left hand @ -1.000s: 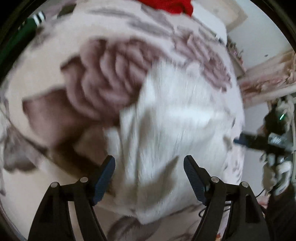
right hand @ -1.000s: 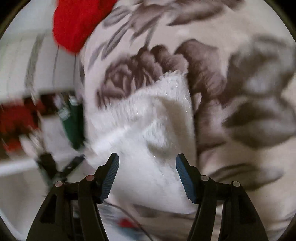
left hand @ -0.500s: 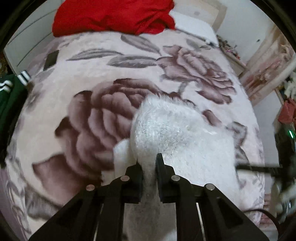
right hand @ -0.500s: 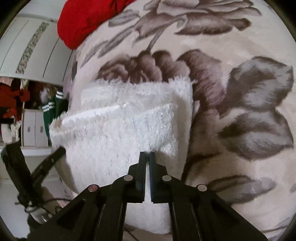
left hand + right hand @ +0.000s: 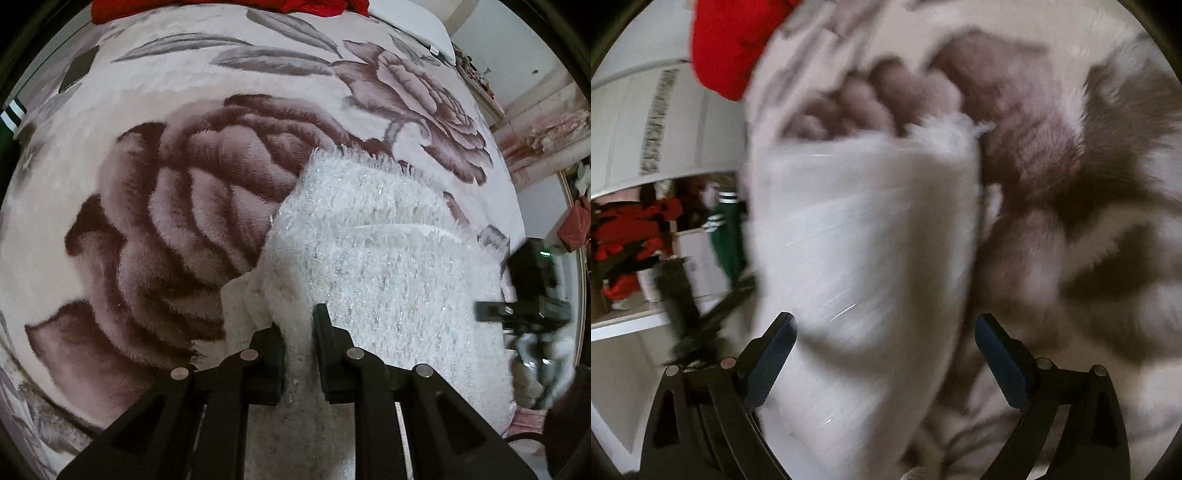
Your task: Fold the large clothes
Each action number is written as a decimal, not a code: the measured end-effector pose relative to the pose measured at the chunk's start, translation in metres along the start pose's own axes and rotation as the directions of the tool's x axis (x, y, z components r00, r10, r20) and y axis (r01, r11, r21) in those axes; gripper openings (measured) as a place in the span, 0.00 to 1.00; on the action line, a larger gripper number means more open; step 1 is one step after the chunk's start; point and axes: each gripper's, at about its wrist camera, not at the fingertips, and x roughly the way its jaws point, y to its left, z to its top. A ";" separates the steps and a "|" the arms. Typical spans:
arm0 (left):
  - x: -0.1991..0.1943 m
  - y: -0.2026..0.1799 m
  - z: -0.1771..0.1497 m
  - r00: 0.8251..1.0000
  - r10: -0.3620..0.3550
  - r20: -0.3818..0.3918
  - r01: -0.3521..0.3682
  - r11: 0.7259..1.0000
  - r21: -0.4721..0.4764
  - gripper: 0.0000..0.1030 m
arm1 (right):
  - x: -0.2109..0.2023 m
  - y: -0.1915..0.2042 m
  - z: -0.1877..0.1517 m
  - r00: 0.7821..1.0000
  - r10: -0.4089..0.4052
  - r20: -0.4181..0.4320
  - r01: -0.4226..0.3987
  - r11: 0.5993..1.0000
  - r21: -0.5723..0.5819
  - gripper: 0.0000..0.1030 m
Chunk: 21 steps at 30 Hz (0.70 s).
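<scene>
Rose-patterned blanket (image 5: 177, 229) under fuzzy white garment (image 5: 376, 258).

Left gripper (image 5: 298, 325): wide apart a second ago with the sweater (image 5: 388, 258) loose between its fingers; closed on a fold half a second ago; now a shade wider, jaws just opening slightly, fabric pinched between the pads at 6 o'clock of its view.

Right gripper (image 5: 884, 332): half open a second ago, fully closed at the sweater's near edge half a second ago; jaws just opened wide, pads clear of the cloth, sweater (image 5: 864, 240) lying between them unheld. Its view, sharp half a second ago, is now blurred.

Sweater: loose and rumpled a second ago; now folded, layered edge toward 12 o'clock on the blanket (image 5: 166, 206).
</scene>
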 end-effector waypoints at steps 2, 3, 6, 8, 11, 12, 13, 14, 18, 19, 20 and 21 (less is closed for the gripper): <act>0.000 0.000 0.001 1.000 0.009 -0.005 -0.009 1.000 -0.002 0.16 | 0.024 -0.012 0.012 0.991 0.126 -0.053 -0.124 0.991 0.047 0.97; -0.001 0.002 0.001 1.000 0.017 -0.007 -0.017 1.000 -0.015 0.18 | 0.036 -0.016 0.018 0.980 0.184 -0.071 -0.180 0.981 0.069 1.00; -0.003 0.009 0.000 0.999 0.031 -0.012 -0.032 0.997 -0.066 0.21 | 0.052 -0.008 0.029 0.969 0.244 -0.035 -0.242 0.969 0.045 1.00; -0.011 0.019 -0.002 0.999 0.032 0.018 -0.029 0.992 -0.126 0.33 | 0.051 0.005 0.024 0.972 0.236 0.019 -0.236 0.972 -0.008 0.84; -0.033 0.033 -0.011 0.995 0.015 0.096 0.004 0.980 -0.200 0.54 | 0.039 0.008 0.002 0.965 0.225 0.132 -0.237 0.968 0.087 0.49; -0.042 0.036 -0.016 0.993 0.027 0.117 -0.001 0.976 -0.220 0.62 | 0.035 0.010 -0.006 0.963 0.217 0.158 -0.234 0.967 0.100 0.45; -0.053 0.039 -0.022 0.990 0.043 0.133 -0.010 0.972 -0.236 0.66 | 0.029 0.010 -0.025 0.957 0.212 0.200 -0.241 0.961 0.134 0.44; -0.064 0.043 -0.029 0.987 0.058 0.147 -0.019 0.968 -0.251 0.71 | 0.024 0.008 -0.041 0.949 0.211 0.234 -0.253 0.952 0.170 0.43; -0.114 0.056 -0.087 0.956 0.225 0.190 -0.158 0.937 -0.311 0.83 | 0.002 -0.027 -0.153 0.871 0.193 0.452 -0.393 0.826 0.405 0.41; -0.121 0.060 -0.111 0.938 0.294 0.185 -0.226 0.921 -0.316 0.83 | -0.002 -0.036 -0.192 0.847 0.161 0.506 -0.423 0.780 0.461 0.41; -0.122 0.063 -0.127 0.926 0.334 0.174 -0.267 0.908 -0.322 0.84 | -0.004 -0.043 -0.224 0.832 0.134 0.539 -0.446 0.740 0.504 0.41; -0.116 0.070 -0.154 0.916 0.377 0.139 -0.315 0.888 -0.336 0.84 | -0.002 -0.049 -0.265 0.828 0.086 0.554 -0.444 0.703 0.555 0.41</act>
